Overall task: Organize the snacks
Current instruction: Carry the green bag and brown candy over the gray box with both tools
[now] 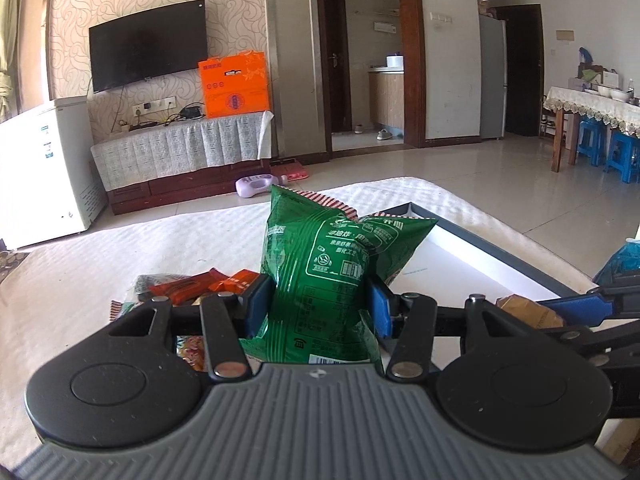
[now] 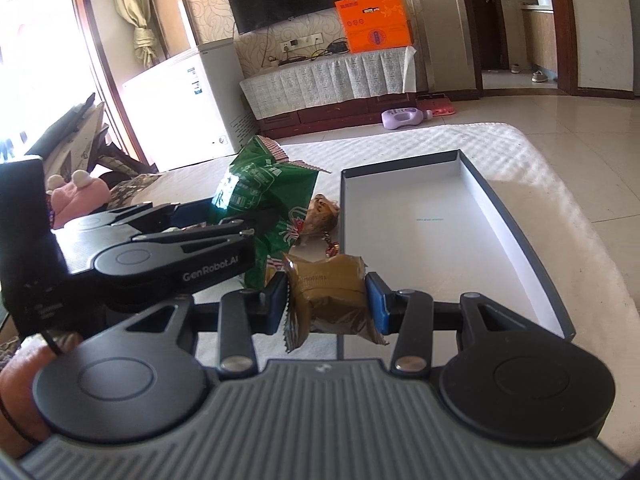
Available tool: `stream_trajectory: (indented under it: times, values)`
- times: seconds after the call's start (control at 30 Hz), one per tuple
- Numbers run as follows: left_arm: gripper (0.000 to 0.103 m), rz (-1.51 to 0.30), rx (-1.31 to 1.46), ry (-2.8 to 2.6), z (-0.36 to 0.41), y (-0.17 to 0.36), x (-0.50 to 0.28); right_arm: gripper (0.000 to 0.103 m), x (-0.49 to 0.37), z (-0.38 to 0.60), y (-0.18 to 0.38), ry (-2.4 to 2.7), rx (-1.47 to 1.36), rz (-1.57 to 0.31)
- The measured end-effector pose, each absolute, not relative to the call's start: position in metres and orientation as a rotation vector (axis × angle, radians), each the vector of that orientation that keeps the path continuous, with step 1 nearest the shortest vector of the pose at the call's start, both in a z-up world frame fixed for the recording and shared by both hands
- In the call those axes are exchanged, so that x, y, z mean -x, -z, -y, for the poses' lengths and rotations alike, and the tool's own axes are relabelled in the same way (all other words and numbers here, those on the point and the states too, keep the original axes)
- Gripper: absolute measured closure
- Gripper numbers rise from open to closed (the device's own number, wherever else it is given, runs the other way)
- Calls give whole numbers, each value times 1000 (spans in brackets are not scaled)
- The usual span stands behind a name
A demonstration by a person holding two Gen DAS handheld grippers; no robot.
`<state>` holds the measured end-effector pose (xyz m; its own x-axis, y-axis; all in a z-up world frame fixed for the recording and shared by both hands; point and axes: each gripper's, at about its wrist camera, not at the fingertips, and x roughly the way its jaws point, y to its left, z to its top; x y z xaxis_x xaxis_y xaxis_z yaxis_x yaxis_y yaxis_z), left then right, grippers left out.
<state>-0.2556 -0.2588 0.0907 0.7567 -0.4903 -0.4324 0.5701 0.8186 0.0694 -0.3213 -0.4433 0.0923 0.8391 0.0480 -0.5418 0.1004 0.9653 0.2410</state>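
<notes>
My left gripper [image 1: 318, 304] is shut on a green snack bag [image 1: 336, 264] and holds it upright above the white-covered table. The bag also shows in the right wrist view [image 2: 260, 192], with the left gripper [image 2: 256, 216] around it. My right gripper [image 2: 327, 300] is shut on a small brown wrapped snack [image 2: 326, 292], just left of the near end of an open dark-rimmed box [image 2: 516, 224] with a white inside. The box [image 1: 476, 240] lies right of the green bag. Orange-red snack packets [image 1: 192, 288] lie on the table to the left.
Another brown wrapped snack [image 2: 322, 214] lies by the box's left wall. A white freezer [image 1: 44, 168], a TV cabinet with an orange carton [image 1: 234, 84], and a dining table with blue stools [image 1: 600, 144] stand around the room.
</notes>
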Motion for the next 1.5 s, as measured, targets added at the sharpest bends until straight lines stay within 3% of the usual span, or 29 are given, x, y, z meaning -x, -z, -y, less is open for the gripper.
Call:
stream_trajectory:
  times: [1.5]
  values:
    - [46,-517,-172,770,403,-41,169,58,306,491,-58,191,-240,-715]
